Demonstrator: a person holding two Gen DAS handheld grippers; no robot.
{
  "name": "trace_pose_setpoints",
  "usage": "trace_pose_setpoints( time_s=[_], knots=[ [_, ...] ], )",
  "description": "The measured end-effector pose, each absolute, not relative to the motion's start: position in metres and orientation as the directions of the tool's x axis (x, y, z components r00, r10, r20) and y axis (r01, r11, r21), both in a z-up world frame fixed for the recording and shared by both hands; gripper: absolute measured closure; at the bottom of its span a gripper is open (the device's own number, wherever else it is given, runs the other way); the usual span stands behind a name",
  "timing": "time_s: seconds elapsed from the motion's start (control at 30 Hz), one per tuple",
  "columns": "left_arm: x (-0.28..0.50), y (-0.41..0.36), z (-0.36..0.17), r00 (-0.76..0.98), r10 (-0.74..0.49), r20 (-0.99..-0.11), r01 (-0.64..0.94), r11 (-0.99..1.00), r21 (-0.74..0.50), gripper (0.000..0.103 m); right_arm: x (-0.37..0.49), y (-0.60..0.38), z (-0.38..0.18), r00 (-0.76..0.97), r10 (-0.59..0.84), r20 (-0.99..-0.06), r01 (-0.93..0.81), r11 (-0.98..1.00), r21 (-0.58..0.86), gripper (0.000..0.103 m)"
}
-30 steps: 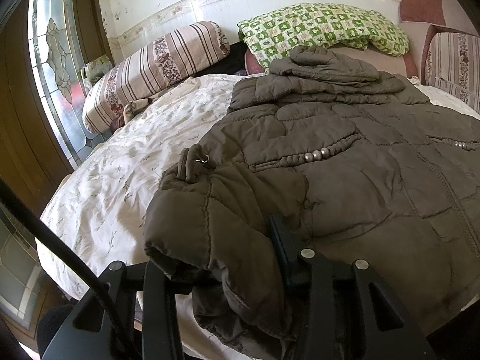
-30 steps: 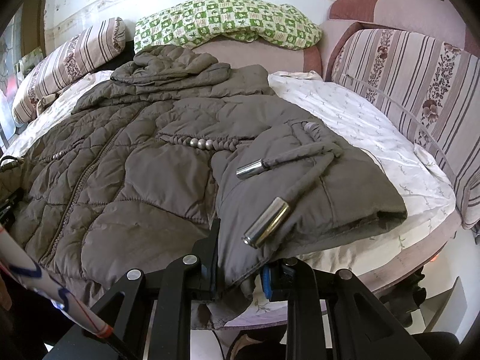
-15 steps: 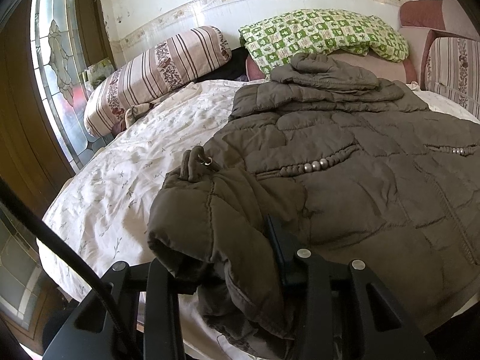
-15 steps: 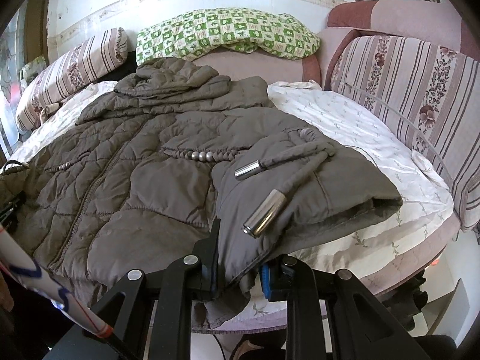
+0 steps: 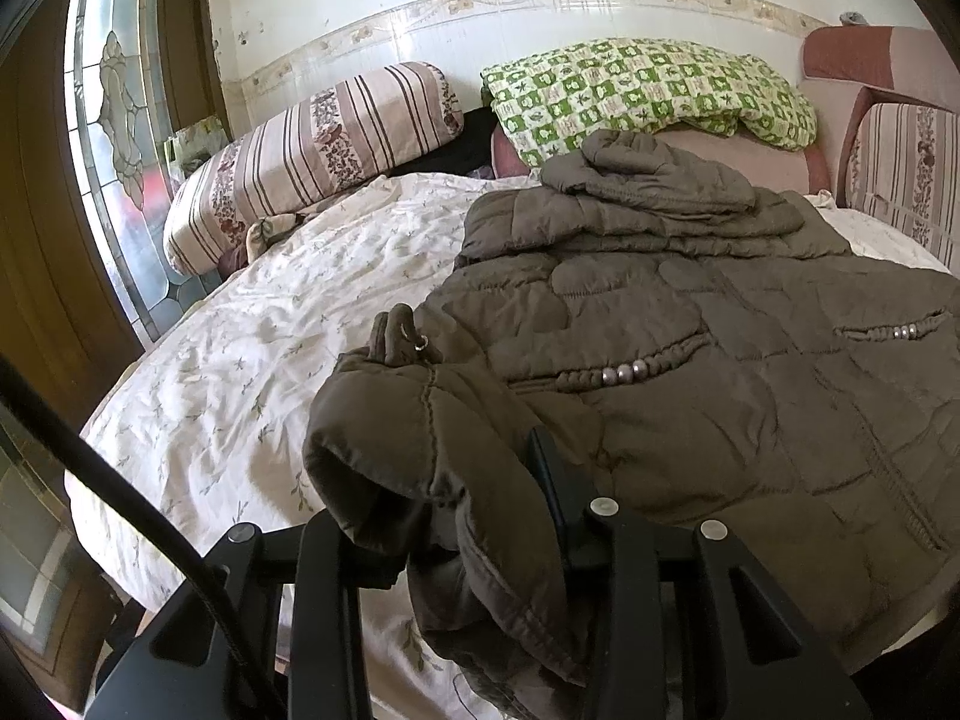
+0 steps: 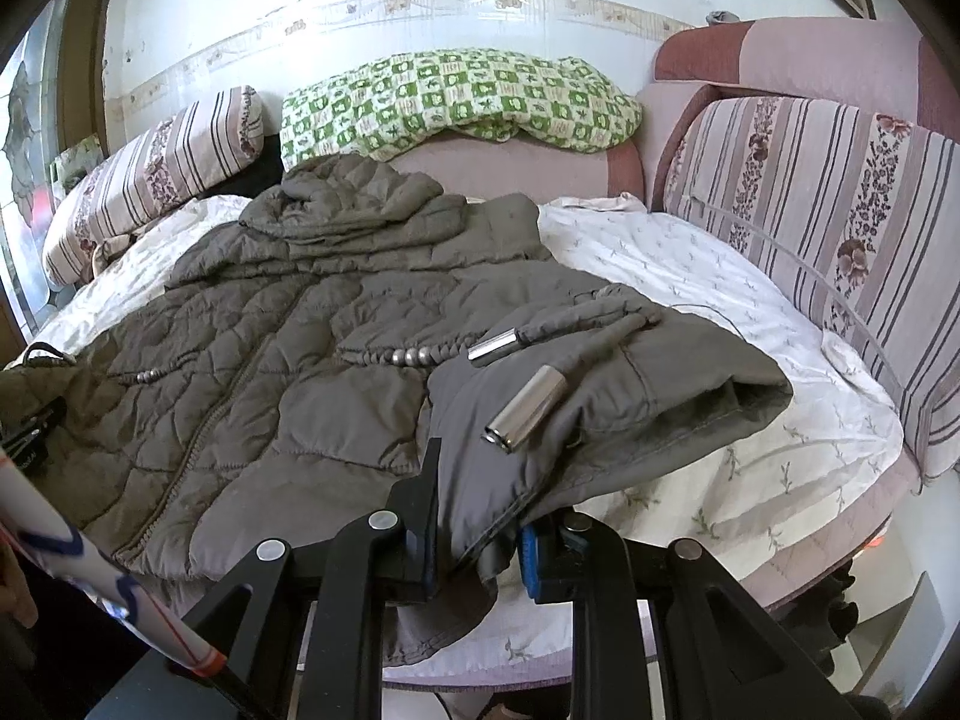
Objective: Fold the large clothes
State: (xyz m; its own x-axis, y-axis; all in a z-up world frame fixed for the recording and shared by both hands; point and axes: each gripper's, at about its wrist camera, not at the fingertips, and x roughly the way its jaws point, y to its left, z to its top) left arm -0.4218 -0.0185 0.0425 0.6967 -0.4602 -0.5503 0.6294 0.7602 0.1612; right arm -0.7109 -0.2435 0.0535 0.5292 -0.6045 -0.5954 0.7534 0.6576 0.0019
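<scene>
A bed (image 5: pixel 252 324) under a pale floral sheet fills the room's corner, with striped bolsters and a green checked pillow (image 6: pixel 456 102) along the wall. The task's thing, a large olive-brown quilted jacket (image 6: pixel 252 360), lies spread front-up across the sheet, hood toward the pillows, hem toward the near edge.

Each bottom corner is in a grip. The left hand-held gripper (image 5: pixel 480 516) holds a thick bunch of the left hem, jaws narrowed onto the padding. The right hand-held gripper (image 6: pixel 480 534) is nearly closed on the thinner right hem, just below two metal drawcord ends (image 6: pixel 525 408) lying on the fabric.

The step in hand looks like the start of the first fold: both hem corners pinched and beginning to lift. The next move probably calls for raising both corners together and carrying them toward the hood, keeping the hem level so the bulky quilting doubles over without twisting.

Against the earlier frames, the left jaws have just been closing on the cloth between them, and both views now show more of the wall and its switch plate, with the right corner lifted slightly off the sheet.
</scene>
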Motion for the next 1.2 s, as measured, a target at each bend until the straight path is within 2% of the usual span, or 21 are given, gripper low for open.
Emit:
trace_pose_setpoints(
  time_s=[0.37,0.67,0.83,0.9,0.93,1.03,1.2],
  knots=[
    [-0.406,-0.03,0.077,0.709,-0.495,-0.502,0.628,0.767,0.13,0.07,-0.699,-0.258,0.108,0.599,-0.63,-0.494,0.727,0.687,0.007,0.082],
    [-0.368,-0.059,0.153,0.728,-0.549,-0.41,0.631,0.771,0.087,0.07,-0.662,-0.304,0.176,0.662,-0.626,-0.411,0.708,0.703,0.069,0.082],
    [-0.333,-0.096,0.2,0.704,-0.592,-0.392,0.661,0.748,0.057,0.064,-0.625,-0.342,0.209,0.684,-0.607,-0.405,0.702,0.698,0.139,0.082],
    [-0.316,-0.117,0.218,0.712,-0.597,-0.369,0.66,0.748,0.062,0.06,-0.602,-0.359,0.222,0.683,-0.605,-0.408,0.705,0.693,0.152,0.082],
    [-0.309,-0.125,0.225,0.724,-0.594,-0.349,0.654,0.753,0.074,0.055,-0.593,-0.368,0.226,0.683,-0.603,-0.412,0.705,0.691,0.16,0.082],
    [-0.279,-0.158,0.246,0.754,-0.582,-0.305,0.635,0.764,0.113,0.052,-0.552,-0.403,0.236,0.678,-0.587,-0.444,0.712,0.674,0.196,0.082],
    [-0.217,-0.188,0.28,0.776,-0.555,-0.3,0.595,0.802,0.057,0.047,-0.484,-0.456,0.244,0.656,-0.56,-0.506,0.733,0.634,0.247,0.082]
  ],
)
